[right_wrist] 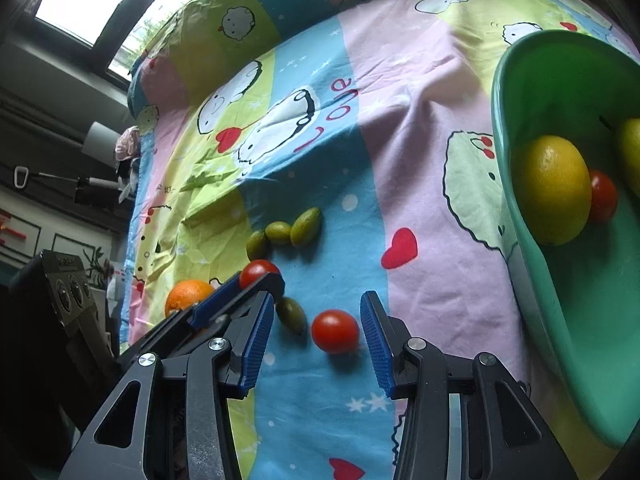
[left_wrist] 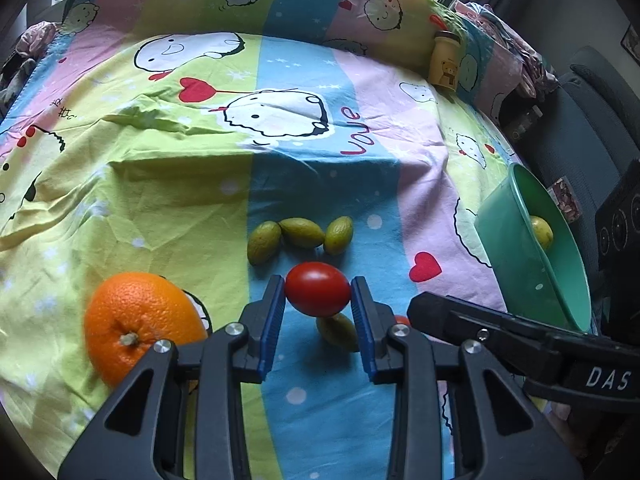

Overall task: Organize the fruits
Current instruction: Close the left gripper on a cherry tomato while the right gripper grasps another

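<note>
Left tongs (left_wrist: 318,292) pinching a tomato (left_wrist: 317,289) between the pads, lifted above an olive (left_wrist: 338,332). Right tongs (right_wrist: 318,332) spread, second tomato (right_wrist: 335,331) lying loose between, bowl (right_wrist: 532,240) off right.

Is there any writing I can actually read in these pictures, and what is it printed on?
"Love": red lettering on the cartoon bedsheet, also seen in the right wrist view.
"DAS": white letters on the black right gripper body; it may be cut off.
Small dark characters on the sheet's left side: too small to read.
Yellow bear jar: no readable text.
</note>
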Available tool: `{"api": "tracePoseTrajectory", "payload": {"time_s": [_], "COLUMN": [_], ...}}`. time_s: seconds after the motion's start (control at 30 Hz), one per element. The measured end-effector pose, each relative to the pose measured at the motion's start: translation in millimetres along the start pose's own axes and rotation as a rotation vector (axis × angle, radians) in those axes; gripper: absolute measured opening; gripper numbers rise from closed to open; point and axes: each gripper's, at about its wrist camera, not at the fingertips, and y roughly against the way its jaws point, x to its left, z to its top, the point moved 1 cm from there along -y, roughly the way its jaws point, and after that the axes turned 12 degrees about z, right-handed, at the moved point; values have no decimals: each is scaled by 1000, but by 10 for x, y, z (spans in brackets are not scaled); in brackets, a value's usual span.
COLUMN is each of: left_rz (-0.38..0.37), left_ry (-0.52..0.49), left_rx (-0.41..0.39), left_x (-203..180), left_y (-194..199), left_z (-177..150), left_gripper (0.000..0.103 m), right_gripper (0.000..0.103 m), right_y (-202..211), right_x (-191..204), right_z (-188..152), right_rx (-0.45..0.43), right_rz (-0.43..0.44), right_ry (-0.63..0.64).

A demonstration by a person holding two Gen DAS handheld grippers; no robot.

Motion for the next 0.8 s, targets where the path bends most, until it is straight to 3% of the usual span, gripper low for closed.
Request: {"api": "tracePoseTrajectory", "payload": {"time_s": [0.53, 0.67, 0.8], "left_rz": [-45, -49, -63], "left_ry": [86, 89, 96], "left_rx": [-73, -80, -82], "left_x": [198, 205, 210], "left_y": [314, 350, 369], "left_z": [23, 21, 27], "left_gripper": [33, 33, 33], "right_gripper": [46, 33, 31], "right_y": [-297, -330, -312], "right_x": [78, 115, 124], "right_z": [-81, -94, -95], "right_rx": [69, 75, 59], "right_rz": [-136, -185, -201], "right_ry": [67, 106, 117]}}
